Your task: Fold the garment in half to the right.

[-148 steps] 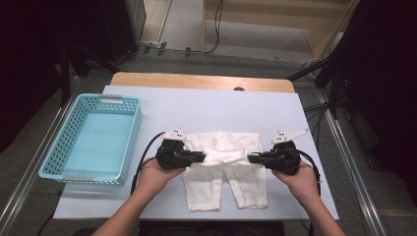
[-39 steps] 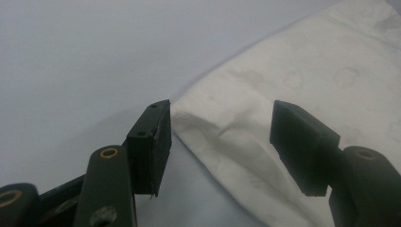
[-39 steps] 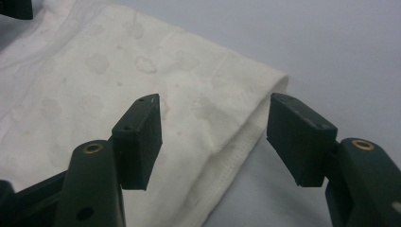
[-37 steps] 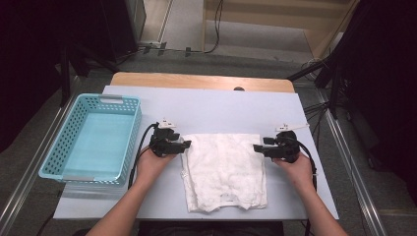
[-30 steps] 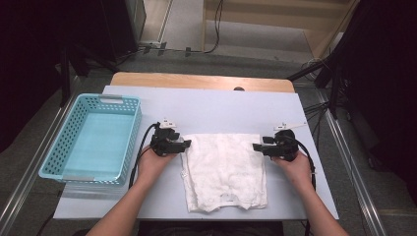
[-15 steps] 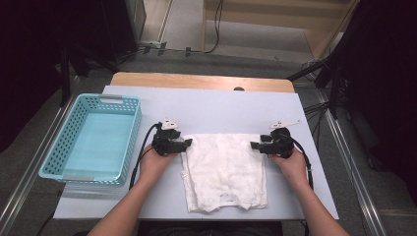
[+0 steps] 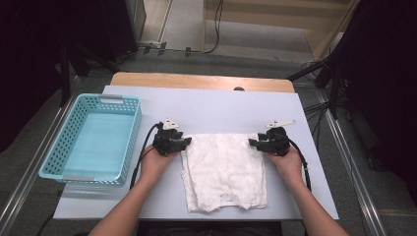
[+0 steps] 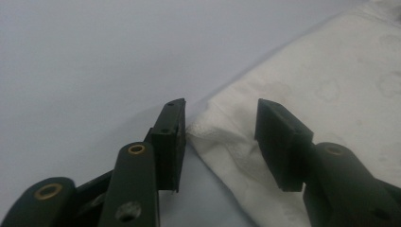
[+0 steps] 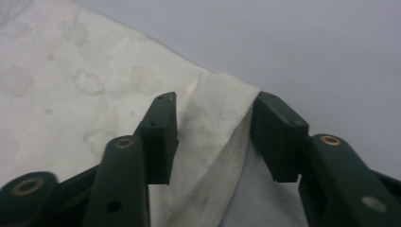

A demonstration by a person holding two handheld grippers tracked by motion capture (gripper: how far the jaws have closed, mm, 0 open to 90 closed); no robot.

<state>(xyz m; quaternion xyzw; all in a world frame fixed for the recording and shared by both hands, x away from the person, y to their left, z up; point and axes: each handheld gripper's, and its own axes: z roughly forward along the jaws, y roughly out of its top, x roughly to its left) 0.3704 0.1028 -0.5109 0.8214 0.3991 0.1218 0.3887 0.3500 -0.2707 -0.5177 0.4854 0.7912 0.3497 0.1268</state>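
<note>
pale surface at frame centre — left gripper [image 8: 220,137] and right gripper [image 9: 213,137] jaws partly apart, just been closing, each straddling a corner of the white cloth [image 7: 223,169] — the gripper views show gaps.

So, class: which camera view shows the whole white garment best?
The high view: the folded white garment lies entire between both grippers. The left gripper view shows one corner between open jaws; the right gripper view shows the other corner.

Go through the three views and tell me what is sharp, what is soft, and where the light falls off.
High view: the table is evenly lit, the room around it falls dark. Left gripper view: the left tool is crisp at its tips, the white garment softens farther off. Right gripper view: the right tool is sharp, the cloth's faint print slightly blurred.
</note>
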